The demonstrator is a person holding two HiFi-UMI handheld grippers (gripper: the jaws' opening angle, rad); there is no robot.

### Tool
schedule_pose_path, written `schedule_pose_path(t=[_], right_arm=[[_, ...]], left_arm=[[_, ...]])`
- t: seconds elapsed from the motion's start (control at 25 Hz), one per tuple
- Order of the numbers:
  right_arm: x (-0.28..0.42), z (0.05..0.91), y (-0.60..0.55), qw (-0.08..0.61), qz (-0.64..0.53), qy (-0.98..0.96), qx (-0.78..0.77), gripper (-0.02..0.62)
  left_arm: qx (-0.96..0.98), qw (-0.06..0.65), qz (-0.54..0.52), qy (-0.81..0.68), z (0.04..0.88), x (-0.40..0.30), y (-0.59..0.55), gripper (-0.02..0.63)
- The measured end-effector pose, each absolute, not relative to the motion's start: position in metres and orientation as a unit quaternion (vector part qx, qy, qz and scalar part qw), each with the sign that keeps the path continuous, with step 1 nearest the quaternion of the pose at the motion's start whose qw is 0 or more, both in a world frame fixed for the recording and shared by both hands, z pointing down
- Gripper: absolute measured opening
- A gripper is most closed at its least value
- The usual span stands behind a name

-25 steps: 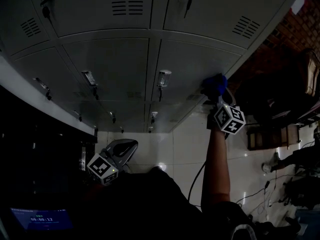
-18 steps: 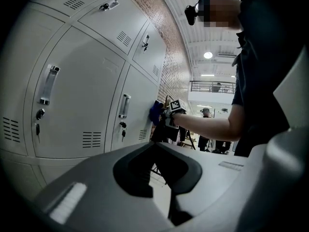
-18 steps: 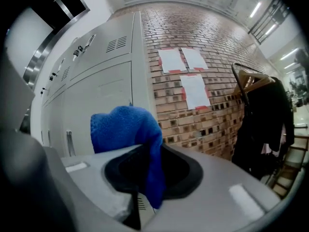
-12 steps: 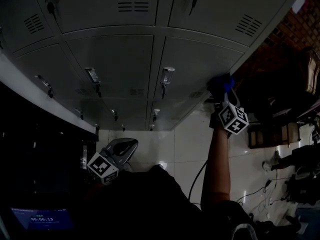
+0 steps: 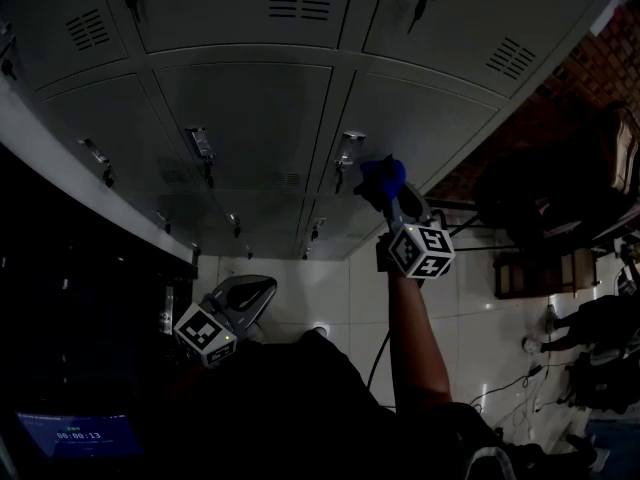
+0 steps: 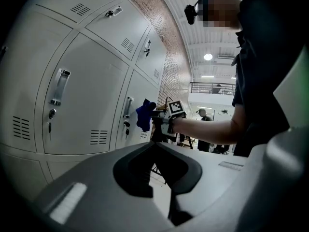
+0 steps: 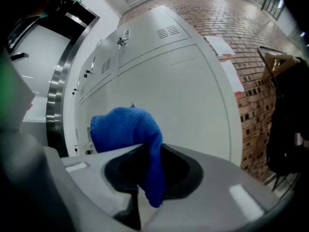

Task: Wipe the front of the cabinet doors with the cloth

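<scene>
Grey metal cabinet doors point(image 5: 250, 118) with vents and lever handles fill the upper head view. My right gripper point(image 5: 392, 196) is shut on a blue cloth point(image 5: 381, 176) and holds it against a lower door point(image 5: 440, 118), just right of that door's handle point(image 5: 349, 150). In the right gripper view the cloth point(image 7: 126, 128) bulges out above the jaws and hangs down between them, with the door point(image 7: 183, 91) close behind. My left gripper point(image 5: 243, 301) hangs low near my body, shut and holding nothing. The left gripper view shows its jaws together, and the cloth point(image 6: 144, 115) on the door farther off.
A brick wall point(image 5: 600, 58) meets the cabinets' right end. Dark chairs and furniture point(image 5: 535, 268) stand on the white tiled floor point(image 5: 470, 318), with cables point(image 5: 510, 388) lying across it. A lit screen point(image 5: 75, 436) glows at the bottom left. People stand in the background.
My right gripper has slid the cloth leftward along the door, from near its right edge to beside the handle. The left gripper has stayed where it was.
</scene>
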State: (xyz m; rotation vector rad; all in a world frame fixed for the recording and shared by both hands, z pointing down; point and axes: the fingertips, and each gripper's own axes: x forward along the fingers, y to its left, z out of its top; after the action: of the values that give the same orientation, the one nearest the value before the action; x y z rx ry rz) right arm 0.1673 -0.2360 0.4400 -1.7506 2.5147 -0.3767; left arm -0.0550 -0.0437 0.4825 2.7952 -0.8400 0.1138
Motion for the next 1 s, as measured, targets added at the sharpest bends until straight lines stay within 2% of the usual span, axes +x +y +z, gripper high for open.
schedule_pose_path(t=[0.2,0.4,0.8,1.0], right_arm=[[0.117,0.456,-0.237,0.005,-0.133,0.840,-0.526,0.069],[0.098,0.477,-0.256,-0.020,-0.142,0.844,-0.516,0.069],[0.120,0.492,-0.275,-0.011,-0.161,0.832,-0.530,0.069],[0.149,0.505,-0.274,-0.032,-0.159,0.817,-0.554,0.069]], left_arm=[[0.949,0.113,0.043,-0.292,0.487,-0.068,-0.039,0.000],[0.944,0.118,0.042,-0.306,0.487,-0.079,-0.037,0.000],[0.942,0.112,0.045,-0.314,0.490,-0.084,-0.040,0.000],[0.942,0.116,0.048,-0.310,0.489,-0.073,-0.045,0.000]])
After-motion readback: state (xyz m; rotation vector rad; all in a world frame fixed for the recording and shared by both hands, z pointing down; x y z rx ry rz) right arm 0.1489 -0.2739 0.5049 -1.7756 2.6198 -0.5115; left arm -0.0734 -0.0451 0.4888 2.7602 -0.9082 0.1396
